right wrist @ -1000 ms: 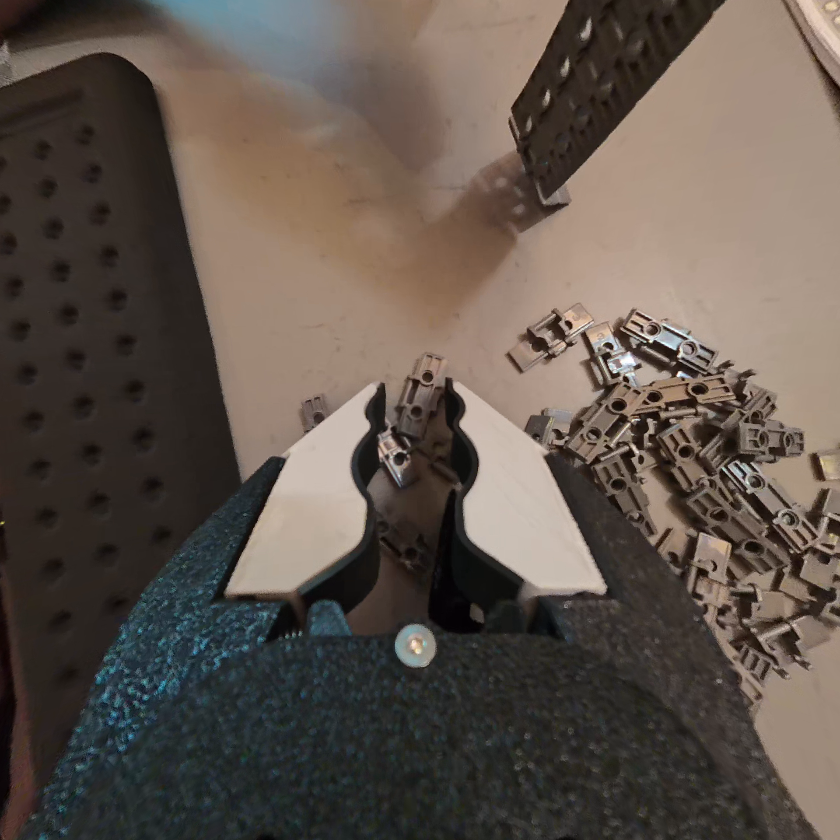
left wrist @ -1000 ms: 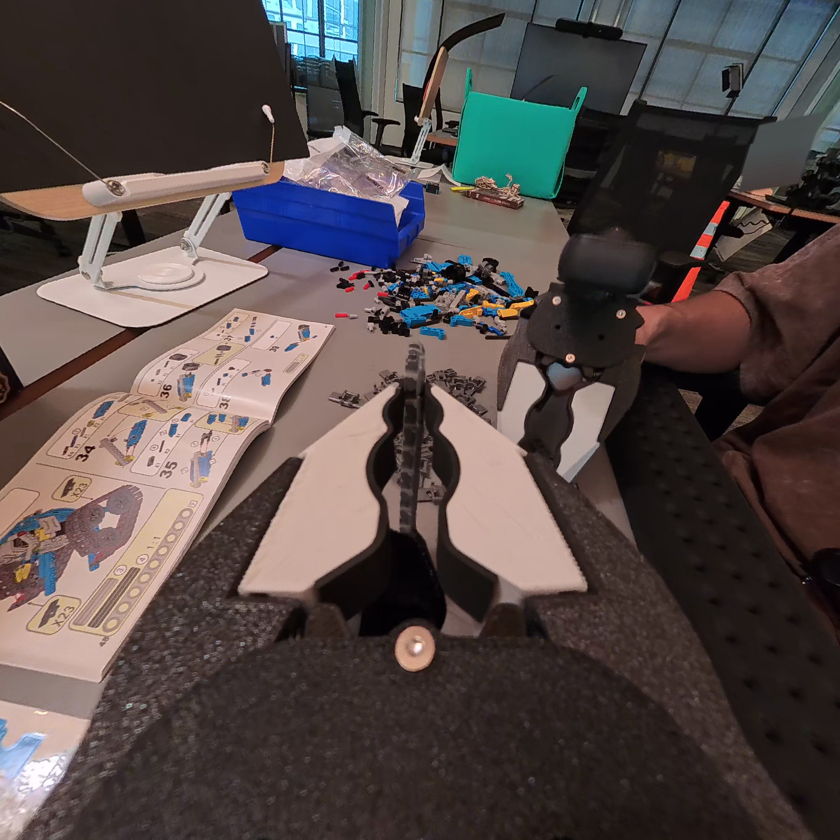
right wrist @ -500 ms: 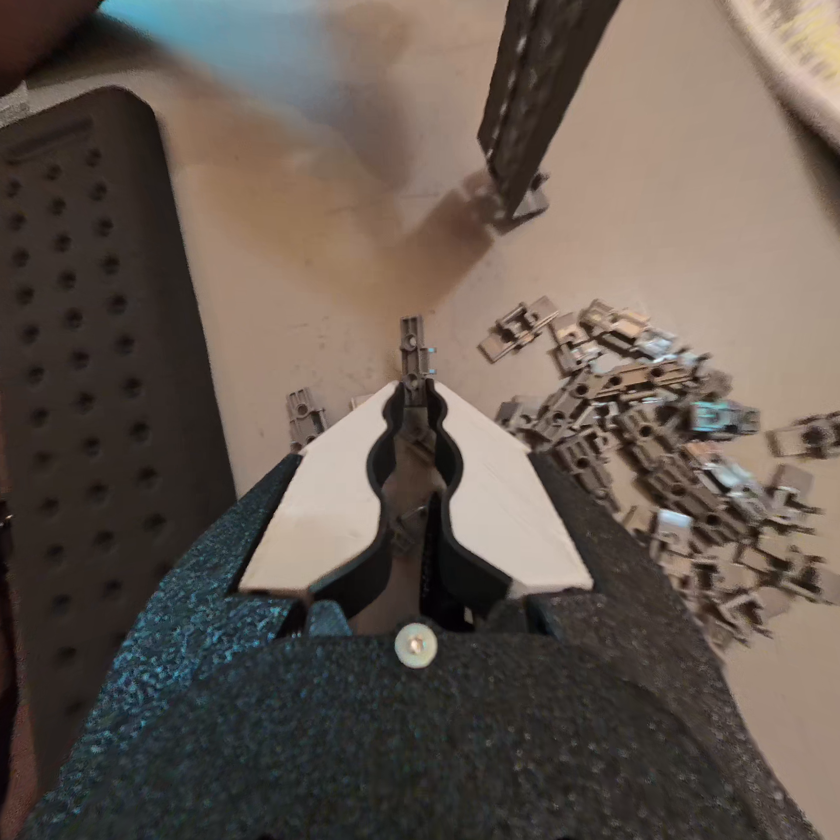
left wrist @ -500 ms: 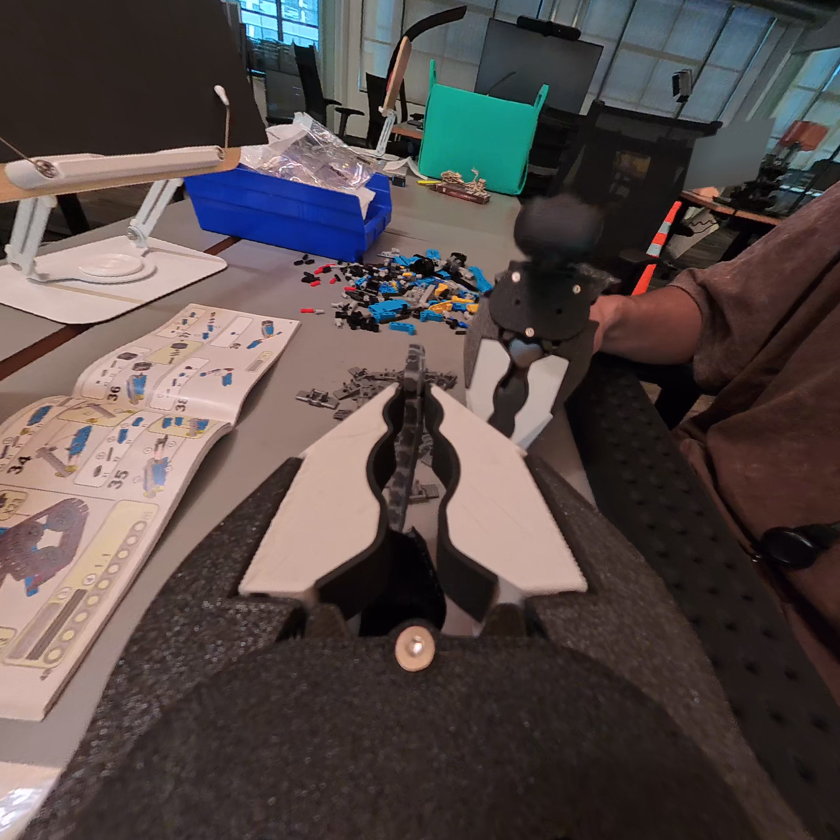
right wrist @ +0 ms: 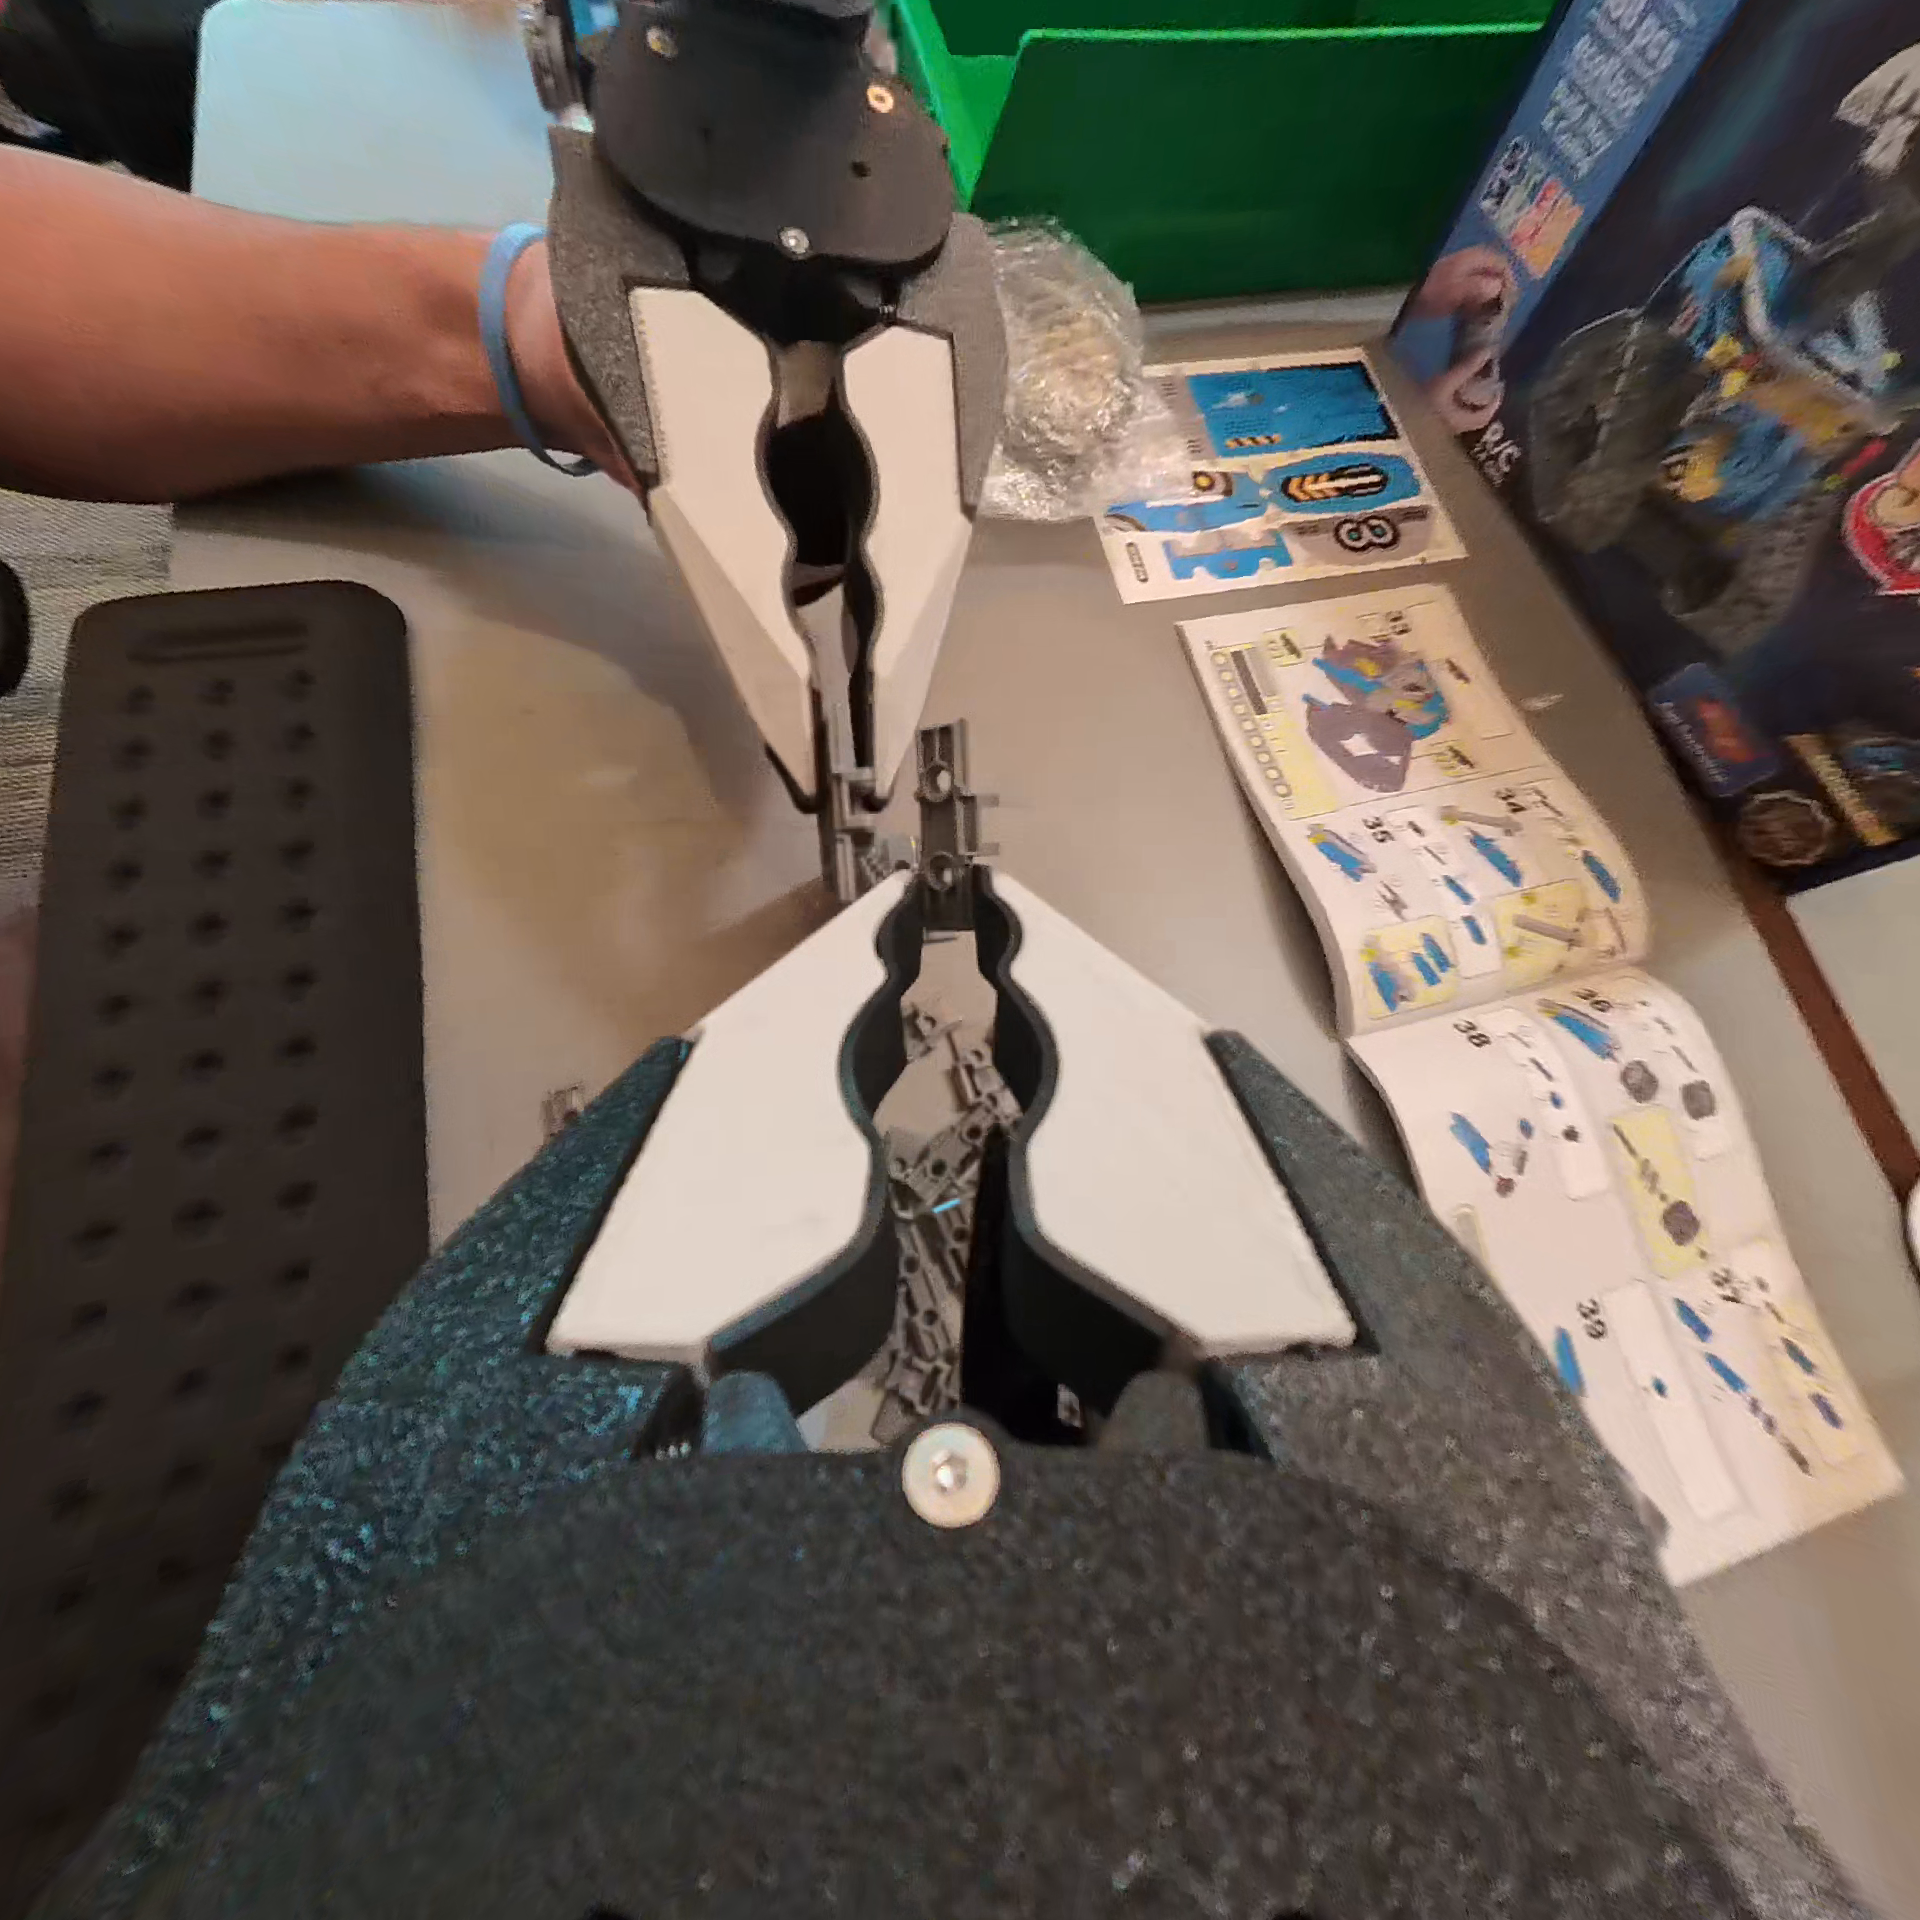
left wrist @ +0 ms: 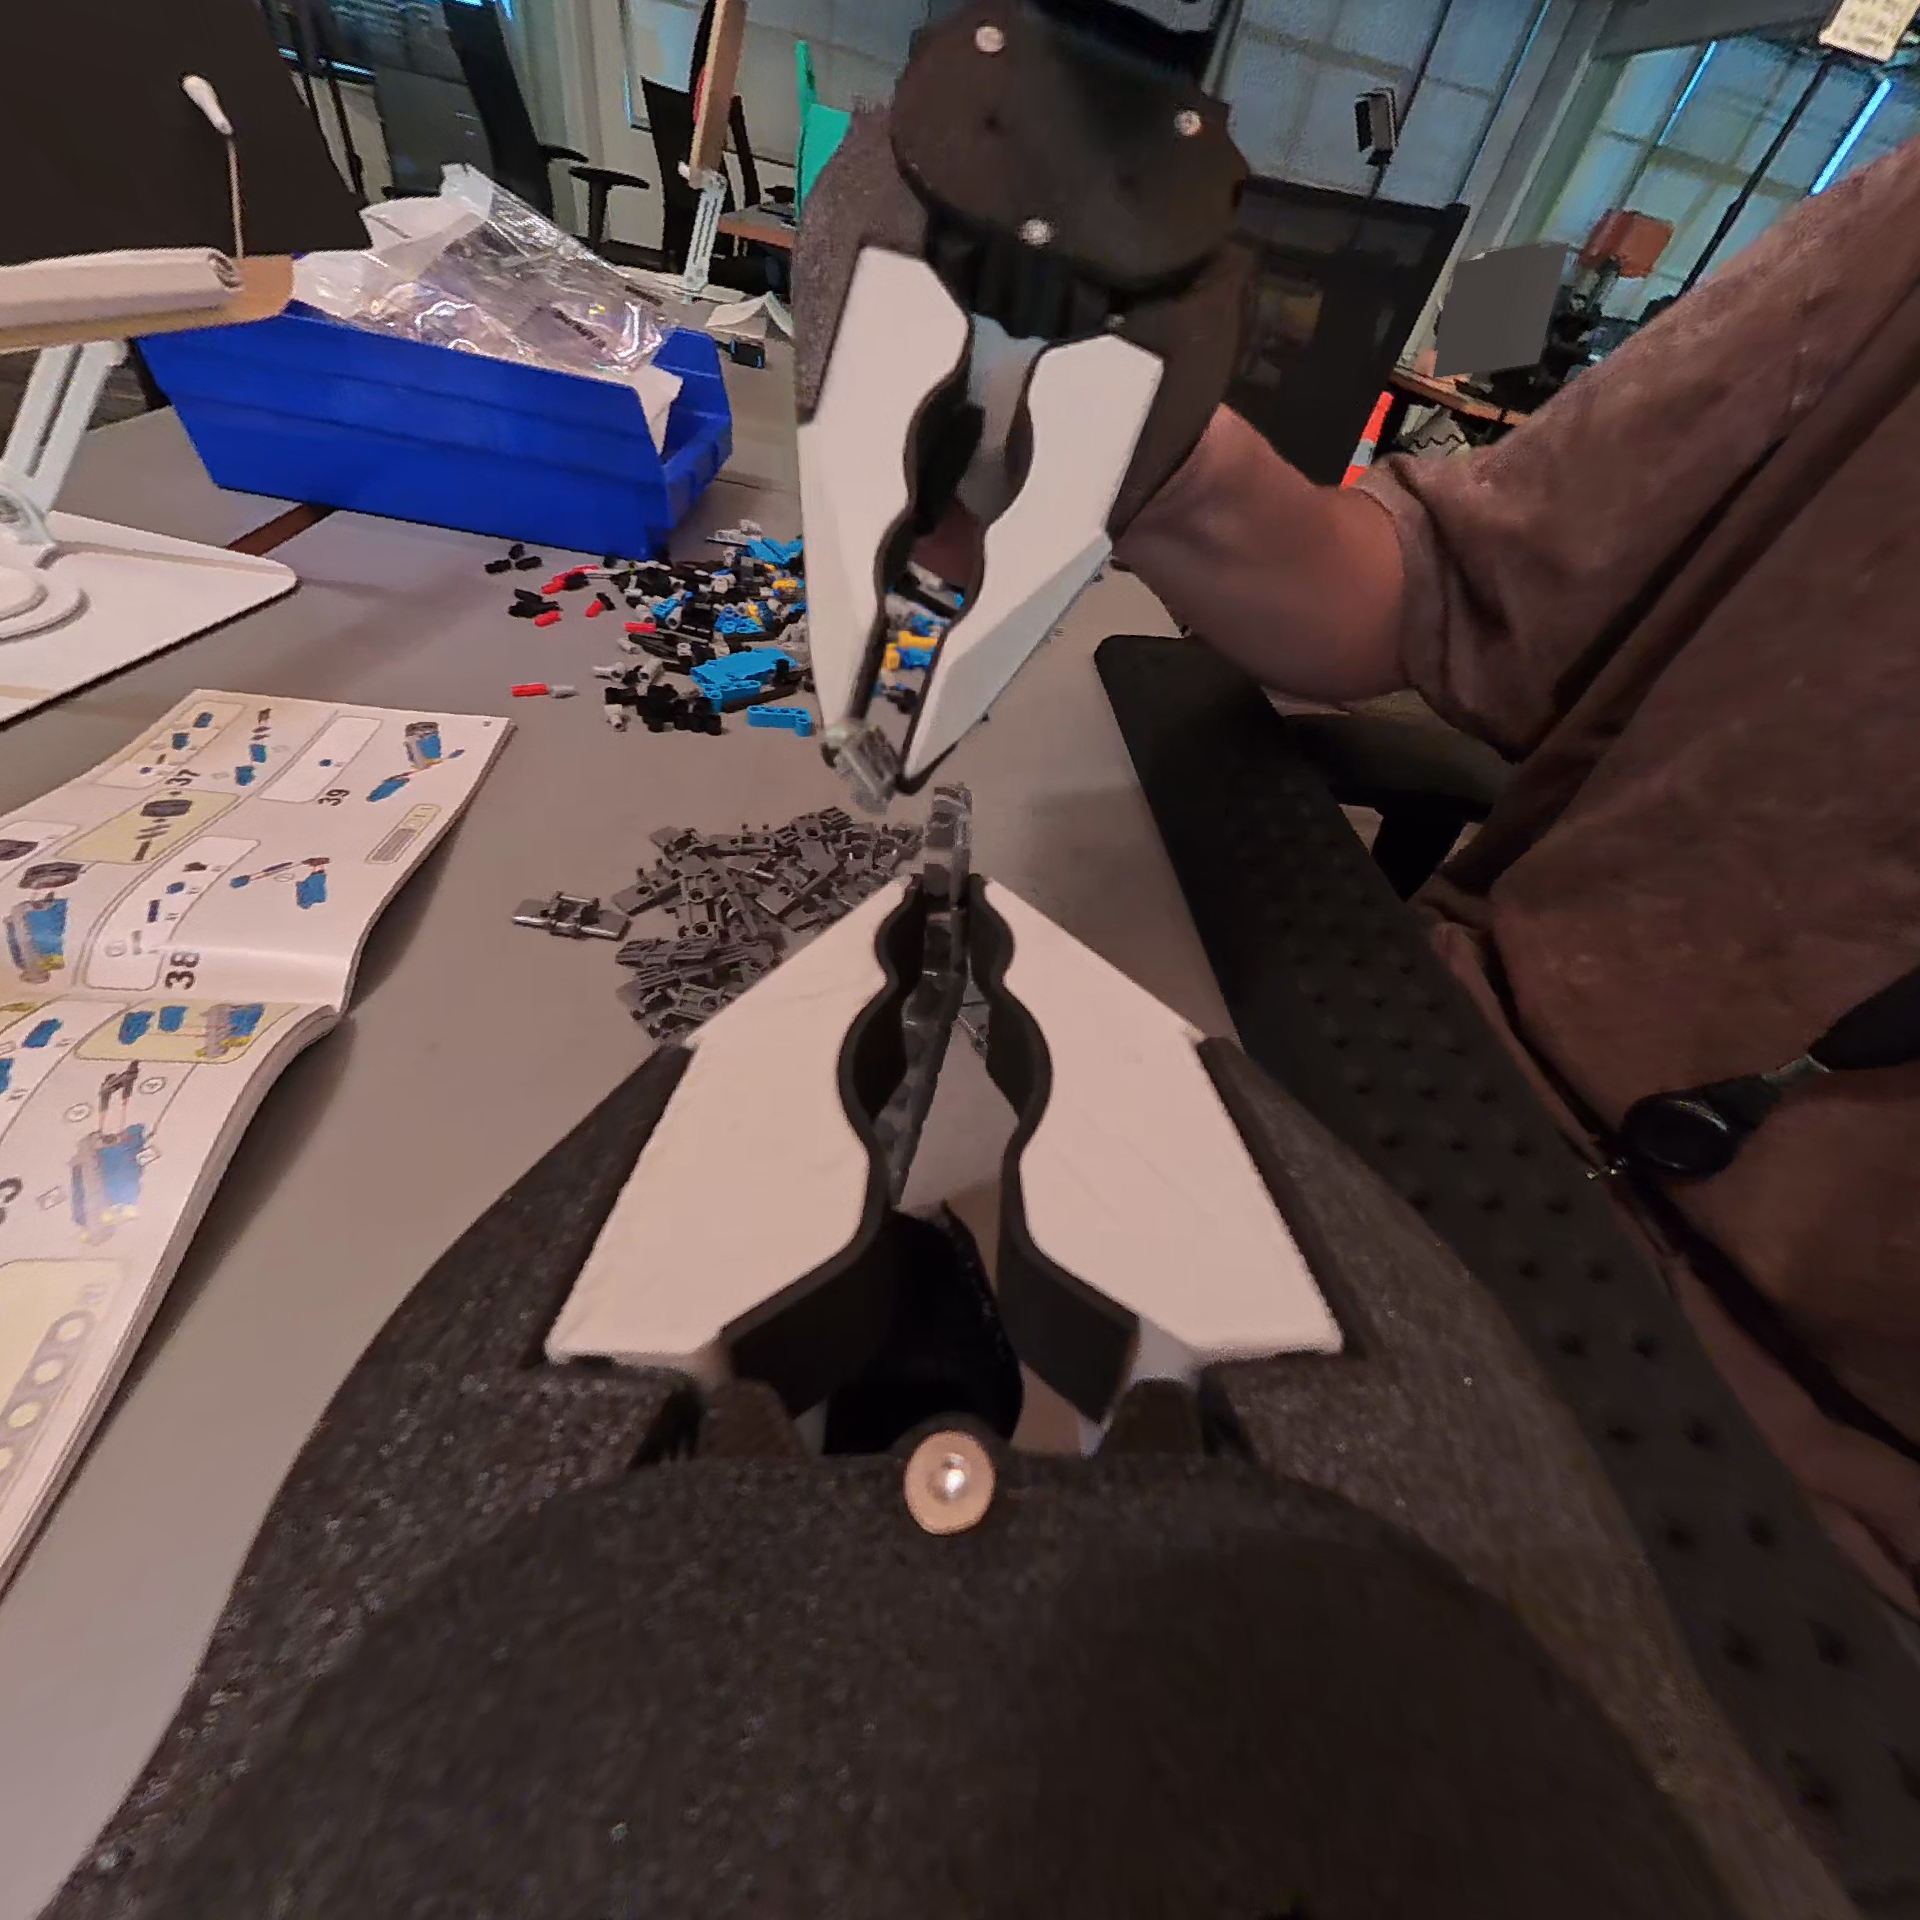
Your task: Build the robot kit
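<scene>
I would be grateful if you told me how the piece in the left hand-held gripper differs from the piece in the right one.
The left hand-held gripper is shut on a long dark grey strip of joined pieces, seen edge-on and running deep between its fingers. The right hand-held gripper is shut on one small grey link, held at the very fingertips. The strip is darker; the link looks paler. Both are grey plastic and held above the loose grey pile.

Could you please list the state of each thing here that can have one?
Left tongs: shut on a grey strip.
Right tongs: shut on a grey link.
Booklet: open, flat on the table.
Blue bin: open, clear bags inside.
Loose grey links: piled.
</scene>
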